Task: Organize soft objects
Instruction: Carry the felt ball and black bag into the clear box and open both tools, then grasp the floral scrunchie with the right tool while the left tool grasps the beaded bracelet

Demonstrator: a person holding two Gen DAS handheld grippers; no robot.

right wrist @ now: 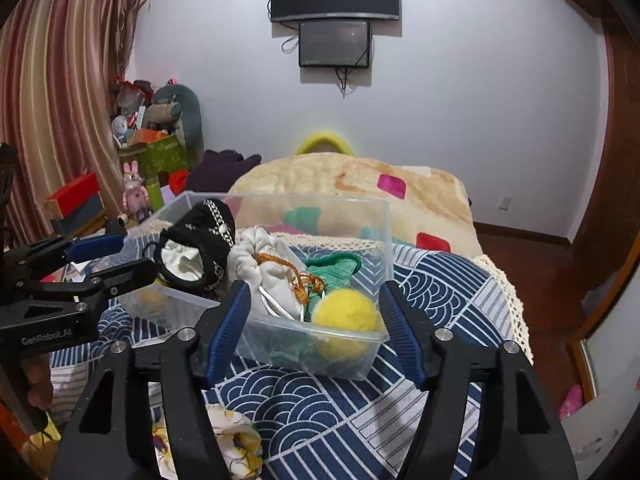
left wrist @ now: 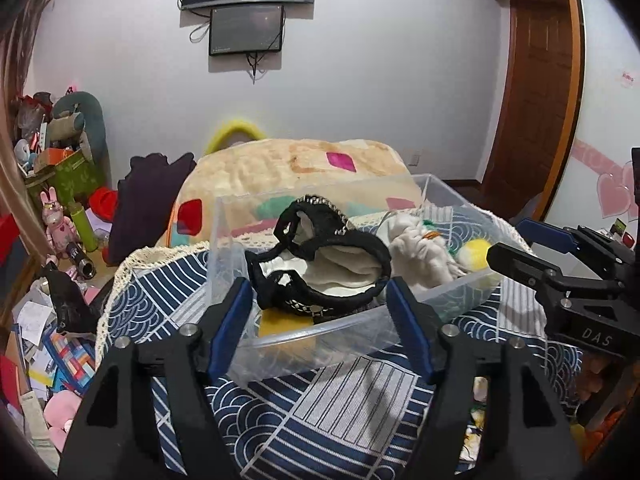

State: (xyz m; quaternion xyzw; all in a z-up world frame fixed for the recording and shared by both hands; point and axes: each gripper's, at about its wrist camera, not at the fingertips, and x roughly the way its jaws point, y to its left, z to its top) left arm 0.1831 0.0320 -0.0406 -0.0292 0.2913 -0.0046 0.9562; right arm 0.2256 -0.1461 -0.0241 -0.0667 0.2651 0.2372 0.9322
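One clear bin (left wrist: pixel 448 296) holds four soft things: black hat (left wrist: pixel 320 256), white pouch (right wrist: pixel 272 276), green knit (right wrist: pixel 332 270), yellow ball (right wrist: pixel 346 314). Left gripper (left wrist: pixel 320 316) and right gripper (right wrist: pixel 314 320) both gape, empty, before it.

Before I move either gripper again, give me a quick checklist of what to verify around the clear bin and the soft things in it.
1. Left gripper open and empty: ok, jaws spread, nothing between them.
2. Right gripper open and empty: ok, jaws spread in front of the bin.
3. Clear bin resting flat on the patterned cloth: ok.
4. Black pouch fully inside: not ok, it rides up over the near wall.
5. White drawstring bag, green knit piece and yellow ball inside: ok.
6. Loose items outside: not ok, a yellow and white fabric bundle lies below the right gripper.
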